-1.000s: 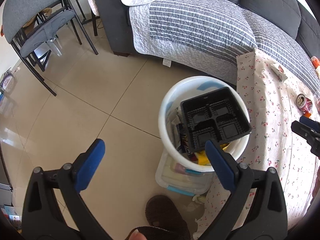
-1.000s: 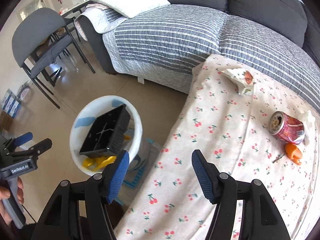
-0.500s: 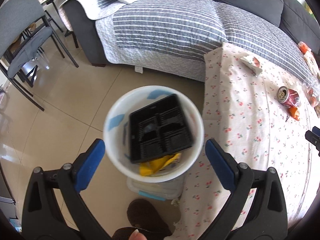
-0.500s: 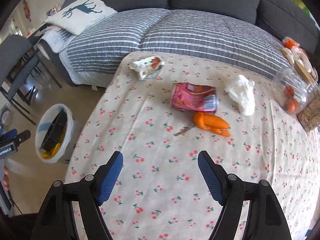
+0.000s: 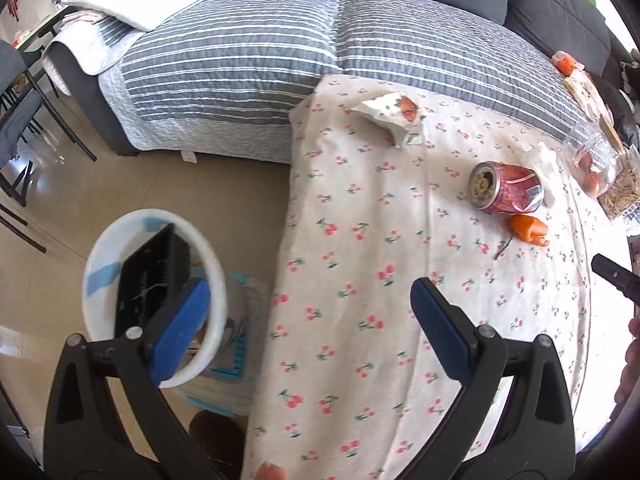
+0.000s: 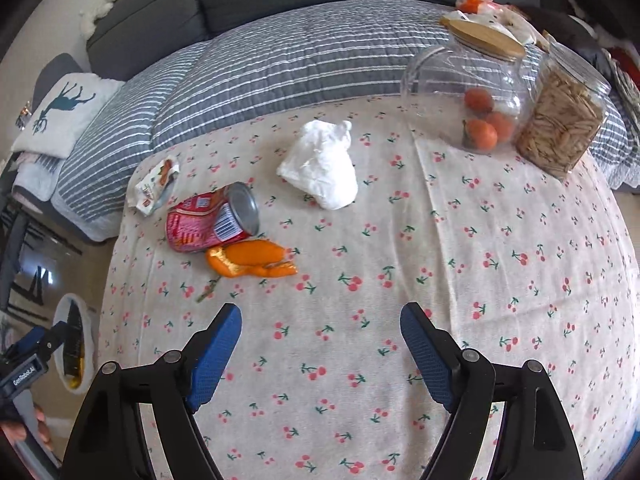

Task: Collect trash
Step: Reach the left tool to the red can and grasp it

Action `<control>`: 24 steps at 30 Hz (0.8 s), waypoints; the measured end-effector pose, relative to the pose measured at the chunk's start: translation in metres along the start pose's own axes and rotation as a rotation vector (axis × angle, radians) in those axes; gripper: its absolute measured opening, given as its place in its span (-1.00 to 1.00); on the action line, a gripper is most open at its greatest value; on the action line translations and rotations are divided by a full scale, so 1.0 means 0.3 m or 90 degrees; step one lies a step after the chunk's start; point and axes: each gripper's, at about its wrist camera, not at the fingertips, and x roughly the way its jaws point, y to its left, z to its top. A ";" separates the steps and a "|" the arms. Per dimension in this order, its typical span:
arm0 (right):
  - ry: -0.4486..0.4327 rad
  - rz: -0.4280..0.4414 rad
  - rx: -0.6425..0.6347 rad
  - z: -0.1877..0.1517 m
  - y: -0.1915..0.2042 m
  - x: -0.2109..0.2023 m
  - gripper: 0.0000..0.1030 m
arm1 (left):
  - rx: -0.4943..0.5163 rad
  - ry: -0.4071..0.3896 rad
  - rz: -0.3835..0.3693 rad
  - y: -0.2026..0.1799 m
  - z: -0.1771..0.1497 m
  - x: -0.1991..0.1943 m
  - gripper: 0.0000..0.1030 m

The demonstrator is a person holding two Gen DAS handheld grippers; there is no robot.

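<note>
We can read only "GenRobot.AI" on the left gripper (image 6: 24, 374) body at the right wrist view's edge; the red can's (image 6: 212, 220) print and barcode stay illegible.

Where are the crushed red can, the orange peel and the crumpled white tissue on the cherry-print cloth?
crushed red can (image 6: 204, 224): right wrist view, on its printed side wall.
orange peel (image 6: 250, 263): right wrist view, on the middle of the peel.
crumpled white tissue (image 6: 322, 166): right wrist view, on the middle of the wad.
</note>
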 end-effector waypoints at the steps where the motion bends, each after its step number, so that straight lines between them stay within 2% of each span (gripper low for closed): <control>1: 0.001 -0.003 0.004 0.002 -0.018 0.001 0.62 | 0.008 -0.003 -0.013 -0.043 0.010 0.003 0.94; 4: 0.004 -0.011 0.013 0.010 -0.074 0.008 0.62 | 0.033 -0.017 -0.038 -0.163 0.035 0.006 0.98; 8: 0.009 -0.012 0.026 0.016 -0.157 0.014 0.62 | 0.054 -0.042 -0.047 -0.317 0.058 0.018 0.98; 12: 0.006 -0.029 0.024 0.026 -0.229 0.020 0.62 | 0.008 -0.023 -0.080 -0.408 0.103 0.076 0.98; 15: 0.004 -0.044 0.021 0.032 -0.274 0.022 0.62 | -0.001 -0.009 -0.091 -0.498 0.137 0.121 0.98; 19: 0.002 -0.050 0.019 0.037 -0.323 0.019 0.62 | -0.022 0.002 -0.070 -0.581 0.181 0.173 0.98; 24: -0.001 -0.064 -0.009 0.043 -0.353 0.018 0.62 | -0.047 0.031 -0.013 -0.610 0.188 0.242 0.98</control>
